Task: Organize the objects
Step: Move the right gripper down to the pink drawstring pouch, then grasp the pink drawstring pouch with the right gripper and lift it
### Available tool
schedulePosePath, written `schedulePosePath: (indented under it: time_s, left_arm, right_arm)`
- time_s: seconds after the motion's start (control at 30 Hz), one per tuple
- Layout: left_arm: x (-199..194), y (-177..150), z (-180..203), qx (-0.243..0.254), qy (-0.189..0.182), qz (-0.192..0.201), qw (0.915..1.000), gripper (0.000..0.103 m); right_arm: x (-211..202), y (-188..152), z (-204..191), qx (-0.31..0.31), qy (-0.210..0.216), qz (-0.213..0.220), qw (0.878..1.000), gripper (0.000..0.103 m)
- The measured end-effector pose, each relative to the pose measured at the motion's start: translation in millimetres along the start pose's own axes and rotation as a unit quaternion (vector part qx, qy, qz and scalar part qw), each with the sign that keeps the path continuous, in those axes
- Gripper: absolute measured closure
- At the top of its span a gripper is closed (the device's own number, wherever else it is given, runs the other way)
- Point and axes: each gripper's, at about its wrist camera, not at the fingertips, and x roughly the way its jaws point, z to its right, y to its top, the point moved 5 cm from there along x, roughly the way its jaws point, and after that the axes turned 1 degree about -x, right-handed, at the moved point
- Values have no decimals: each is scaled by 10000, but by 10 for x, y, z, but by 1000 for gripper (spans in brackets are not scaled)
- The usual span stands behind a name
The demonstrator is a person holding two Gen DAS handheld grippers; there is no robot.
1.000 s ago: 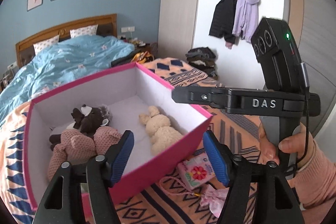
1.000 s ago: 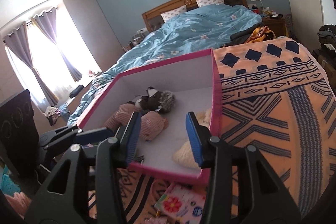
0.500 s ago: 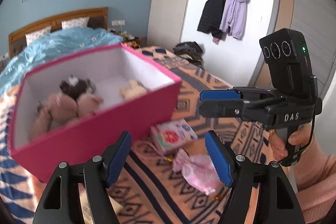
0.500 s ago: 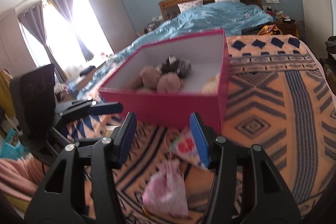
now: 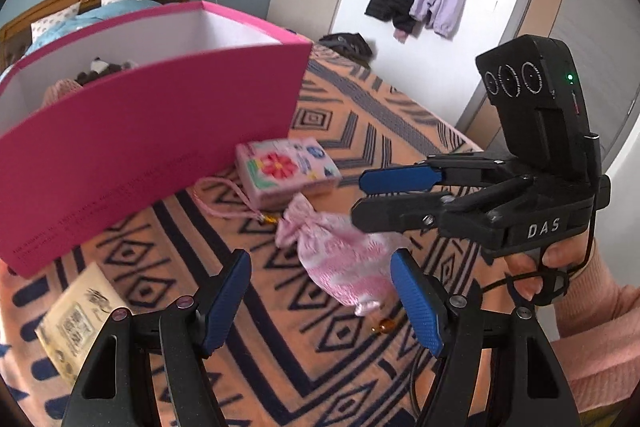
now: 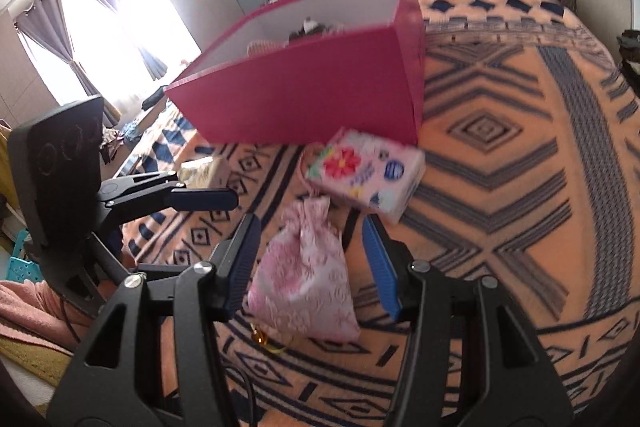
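Observation:
A pink drawstring pouch (image 5: 344, 263) lies on the patterned blanket in front of a pink box (image 5: 132, 151). In the right wrist view the pouch (image 6: 308, 291) sits between the fingers of my right gripper (image 6: 310, 263), which is open, with gaps on both sides. My left gripper (image 5: 322, 299) is open and empty just short of the pouch, which lies nearer its right-hand pad. A flowered tissue pack (image 5: 286, 167) rests against the box's front corner. Plush toys (image 5: 96, 69) show over the box rim. The right gripper (image 5: 396, 195) hovers over the pouch's far end.
A printed paper booklet (image 5: 76, 315) lies on the blanket left of my left gripper. The left gripper (image 6: 200, 197) reaches in from the left in the right wrist view. A hand in a pink sleeve (image 5: 560, 267) holds the right gripper. Bare blanket (image 6: 500, 187) stretches to the right.
Both grippers have sunk from over the box's inside to the blanket in front of it. The pouch now lies between the right fingers, and the right jaws stand wider than before.

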Motion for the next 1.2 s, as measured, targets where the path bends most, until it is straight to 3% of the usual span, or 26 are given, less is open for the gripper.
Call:
schedulePosePath:
  time_s: [0.5, 0.7, 0.9, 1.2]
  left_arm:
    - [107, -111, 9, -237, -169, -270, 9992, 31]
    - [153, -136, -12, -350, -245, -418, 9982, 44]
    - [156, -172, -32, -507, -491, -456, 9965, 53]
    - [-32, -119, -103, -600, -528, -160, 9967, 54]
  right_arm:
    - [252, -92, -21, 0, 123, -408, 9991, 48]
    - [322, -88, -64, -74, 181, -518, 9985, 48]
    - [355, -100, -133, -210, 234, -553, 9980, 59]
    - [304, -29, -229, -133, 458, -265, 9985, 66]
